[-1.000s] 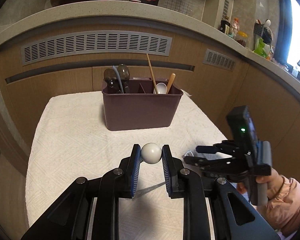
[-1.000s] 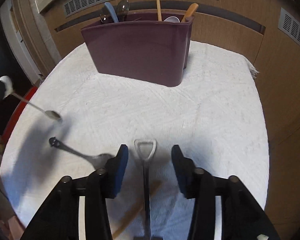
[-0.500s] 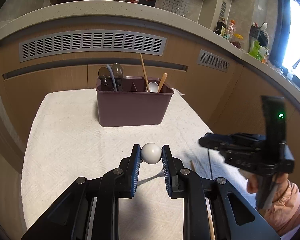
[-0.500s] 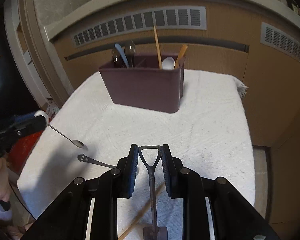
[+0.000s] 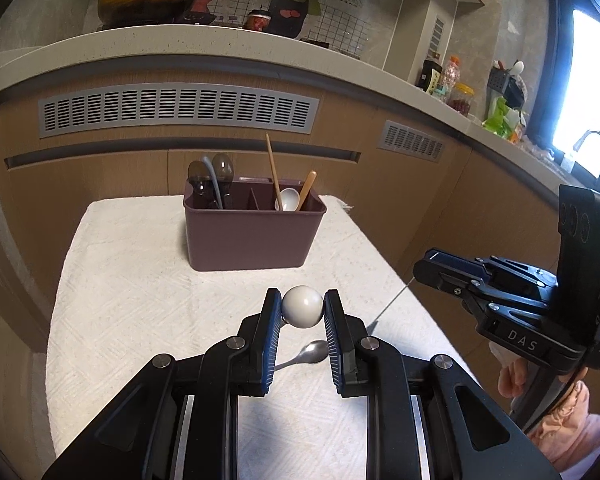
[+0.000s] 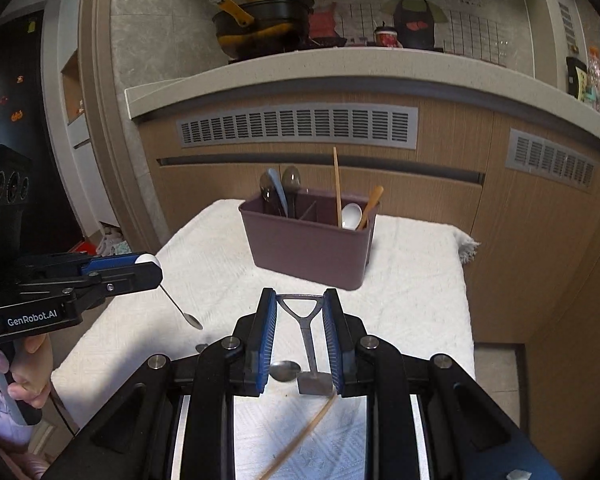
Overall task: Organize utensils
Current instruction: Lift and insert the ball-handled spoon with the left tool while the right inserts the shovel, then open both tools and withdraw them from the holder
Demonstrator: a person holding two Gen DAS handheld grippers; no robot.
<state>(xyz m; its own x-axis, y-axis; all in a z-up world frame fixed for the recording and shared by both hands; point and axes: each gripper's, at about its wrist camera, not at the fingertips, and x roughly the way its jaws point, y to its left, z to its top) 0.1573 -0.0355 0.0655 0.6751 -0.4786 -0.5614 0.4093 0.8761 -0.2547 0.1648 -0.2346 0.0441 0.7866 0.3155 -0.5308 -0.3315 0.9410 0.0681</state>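
Observation:
A purple utensil caddy (image 5: 254, 236) (image 6: 310, 246) stands at the far end of the white towel and holds spoons and chopsticks. My left gripper (image 5: 302, 308) is shut on the white ball end of a small metal spoon (image 5: 302, 306); the spoon hangs below it in the right wrist view (image 6: 182, 312). My right gripper (image 6: 300, 312) is shut on the triangular handle of a small shovel-shaped metal spoon (image 6: 306, 336), held above the towel. Both grippers are lifted, in front of the caddy.
A metal spoon (image 5: 308, 354) (image 6: 285, 370) and a wooden chopstick (image 6: 300, 438) lie on the white towel (image 5: 140, 300) near its front edge. Wooden cabinets with vents stand behind the table. The towel's right edge (image 6: 466, 320) drops to the floor.
My right gripper closed on the shovel spoon's handle and lifted it off the towel. Both grippers rose and drew back from the caddy.

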